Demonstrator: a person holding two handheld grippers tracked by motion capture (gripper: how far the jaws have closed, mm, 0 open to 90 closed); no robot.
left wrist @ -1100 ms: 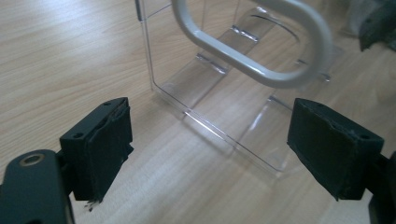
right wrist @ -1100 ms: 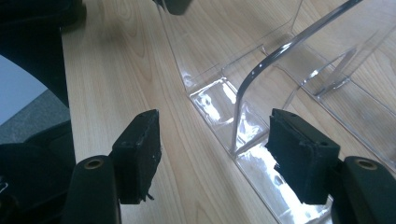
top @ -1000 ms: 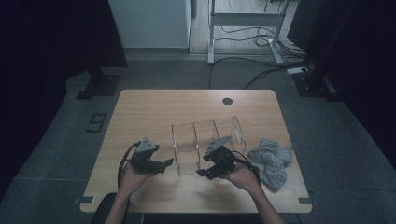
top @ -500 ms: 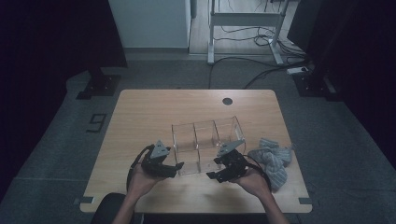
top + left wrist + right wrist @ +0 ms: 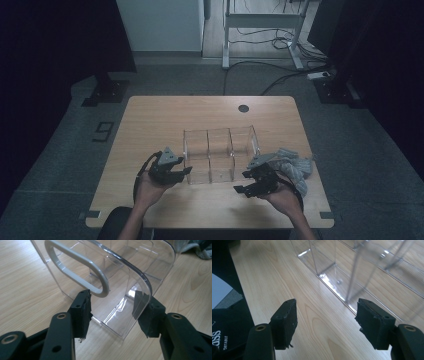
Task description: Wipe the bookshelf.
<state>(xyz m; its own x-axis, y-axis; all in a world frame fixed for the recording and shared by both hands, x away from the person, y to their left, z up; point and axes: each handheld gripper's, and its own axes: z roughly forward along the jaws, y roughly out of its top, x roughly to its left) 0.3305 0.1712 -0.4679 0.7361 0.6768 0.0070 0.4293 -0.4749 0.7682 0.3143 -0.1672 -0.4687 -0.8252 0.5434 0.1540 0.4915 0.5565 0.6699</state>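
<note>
Worktop (image 5: 150, 125) of pale wood carries a clear plastic organizer (image 5: 220, 155) near its middle, split by transparent walls into compartments that look empty. The left gripper (image 5: 186, 170) sits at the organizer's near left end. In the left gripper view its jaws have just been closing around the rounded end wall (image 5: 140, 285) of the organizer: the wall's corner lies between them, one pad close by the white oval handle (image 5: 82, 272) set in that wall, the other against or just beside the curved clear edge. Whether the pads already press on the plastic I cannot tell.

The right gripper (image 5: 241, 182) hovers over bare wood just in front of the organizer's near right corner, jaws parted with nothing between them. In the right gripper view the organizer's long side and its dividers (image 5: 354, 272) run past beyond the jaws, apart from them.

Grey cloths (image 5: 292, 165) lie in a heap to the right of the organizer, just behind the right hand (image 5: 282, 197), touching or nearly touching the organizer's right end. A round dark grommet (image 5: 243, 108) is set in the worktop's far side, well apart from everything. Past the worktop, a metal frame (image 5: 260, 30) and cables (image 5: 280, 80) rest on the floor.
</note>
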